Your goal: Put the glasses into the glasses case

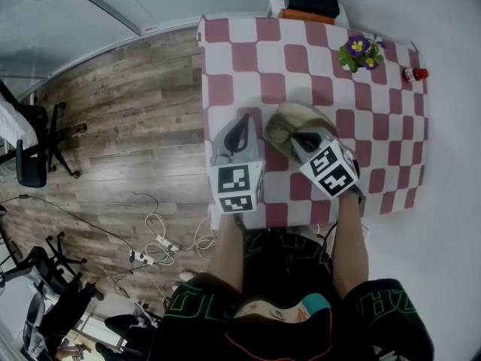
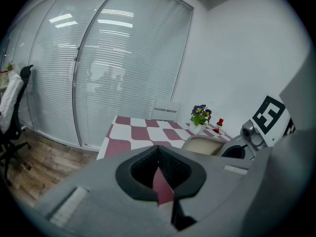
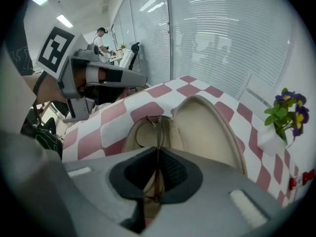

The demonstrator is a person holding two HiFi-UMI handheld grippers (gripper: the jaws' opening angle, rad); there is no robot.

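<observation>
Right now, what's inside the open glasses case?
The glasses reach into the lower half of the glasses case, pinched in the shut right gripper. Its lid shows only lining. The gripper covers the case's near end.

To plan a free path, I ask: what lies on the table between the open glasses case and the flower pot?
Nothing: between the glasses case and the flower pot only bare checkered tablecloth shows, clearest in the head view.

Showing matt, smooth lining in the case, thin metal on the glasses (wood floor looking worn, matt).
</observation>
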